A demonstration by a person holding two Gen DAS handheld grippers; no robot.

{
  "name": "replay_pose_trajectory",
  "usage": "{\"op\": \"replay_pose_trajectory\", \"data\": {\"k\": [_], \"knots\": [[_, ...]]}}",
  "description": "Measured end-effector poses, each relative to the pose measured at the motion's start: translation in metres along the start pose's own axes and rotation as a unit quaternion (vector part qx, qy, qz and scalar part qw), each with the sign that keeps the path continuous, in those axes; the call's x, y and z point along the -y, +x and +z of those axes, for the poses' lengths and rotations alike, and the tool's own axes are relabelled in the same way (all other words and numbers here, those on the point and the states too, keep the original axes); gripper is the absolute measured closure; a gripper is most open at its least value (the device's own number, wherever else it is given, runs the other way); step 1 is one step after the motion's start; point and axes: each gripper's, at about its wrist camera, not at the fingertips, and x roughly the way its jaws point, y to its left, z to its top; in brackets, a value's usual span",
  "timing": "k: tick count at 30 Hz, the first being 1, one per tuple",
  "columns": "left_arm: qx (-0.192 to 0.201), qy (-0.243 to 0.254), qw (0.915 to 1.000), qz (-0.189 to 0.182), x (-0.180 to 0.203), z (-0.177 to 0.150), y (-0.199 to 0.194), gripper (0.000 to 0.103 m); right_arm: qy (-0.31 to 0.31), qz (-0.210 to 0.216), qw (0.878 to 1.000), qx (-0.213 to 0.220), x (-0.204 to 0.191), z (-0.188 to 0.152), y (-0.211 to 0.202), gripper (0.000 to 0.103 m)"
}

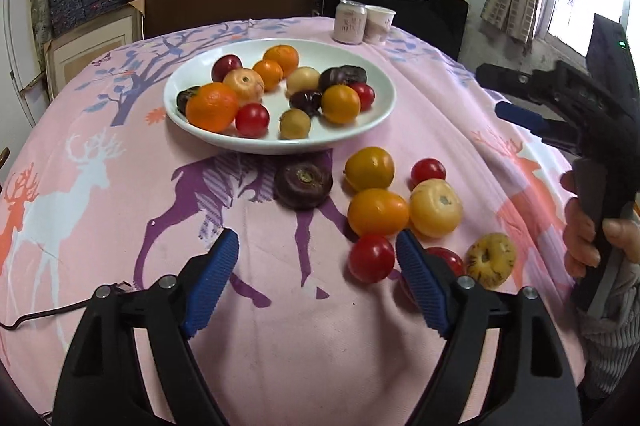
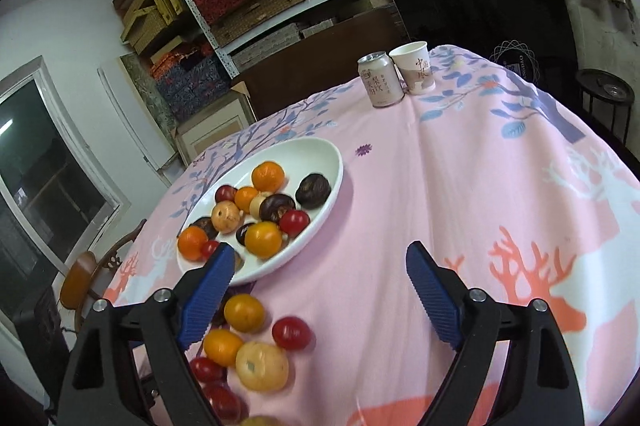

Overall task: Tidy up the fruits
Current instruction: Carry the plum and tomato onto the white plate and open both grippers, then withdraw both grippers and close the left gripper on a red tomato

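Left wrist view: the left gripper [image 1: 316,252] hangs over the pink tablecloth [image 1: 120,226] with its jaws spread wide and nothing between the ribbed blue pads [image 1: 212,282]. The loose fruit lies from 12 to 3 o'clock of it. A glossy red cherry tomato [image 1: 371,258] sits just inside the right pad, not touching it, and a second red one [image 1: 450,260] is partly hidden behind that pad. Beyond them are a smooth orange fruit [image 1: 378,211], a pale yellow round fruit [image 1: 435,207] with a dimpled stem end, another orange-yellow fruit [image 1: 369,167], a small red tomato [image 1: 428,171] and a dark purple, flattened fruit [image 1: 303,184]. A yellow fruit with brown streaks [image 1: 491,260] lies at 3 o'clock. At 12 o'clock, further off, the shallow white plate [image 1: 384,105] holds a mix of oranges, red tomatoes, yellow and dark purple fruits. Behind the plate stand a pink can [image 1: 351,21] and a paper cup [image 1: 378,23], touching. At the right edge a hand [image 1: 588,238] grips the handle of the right gripper [image 1: 516,93].

Right wrist view: the right gripper [image 2: 320,272] is likewise released, jaws wide, only printed cloth between them. The white plate [image 2: 320,149] lies at 11 o'clock, its near rim just behind the left pad [image 2: 208,290]. The loose fruit clusters at 7 to 8 o'clock, below that pad: an orange-yellow fruit [image 2: 244,312], a red tomato [image 2: 291,333], an orange fruit [image 2: 222,346], the pale yellow fruit [image 2: 262,366] and two more red tomatoes [image 2: 206,368] lower down. The can [image 2: 378,79] and cup [image 2: 414,71] stand at 12 o'clock, far off.
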Motion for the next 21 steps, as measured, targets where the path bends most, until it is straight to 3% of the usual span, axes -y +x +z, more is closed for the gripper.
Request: {"op": "replay_pose_trajectory", "data": {"k": [7,9,13,19,21], "knots": [[-0.019,0.013,0.9995,-0.022,0.007,-0.002,0.009,0.026,0.006,0.005,1.0,-0.004,0.001,-0.001,0.0,0.015],[-0.024,0.008,0.9992,-0.031,0.005,-0.001,0.012,0.031,0.006,0.004,1.0,-0.004,0.001,-0.002,-0.001,0.015],[-0.045,-0.016,0.9948,-0.09,-0.004,0.0,0.018,0.057,0.008,0.001,1.0,-0.008,0.002,0.0,0.001,0.015],[-0.058,-0.017,0.9906,-0.122,-0.004,-0.001,0.021,0.061,0.019,0.004,1.0,-0.011,0.004,-0.005,0.001,0.015],[-0.061,-0.015,0.9894,-0.131,-0.002,-0.001,0.021,0.067,0.018,0.003,1.0,-0.012,0.004,-0.006,0.002,0.015]]}}
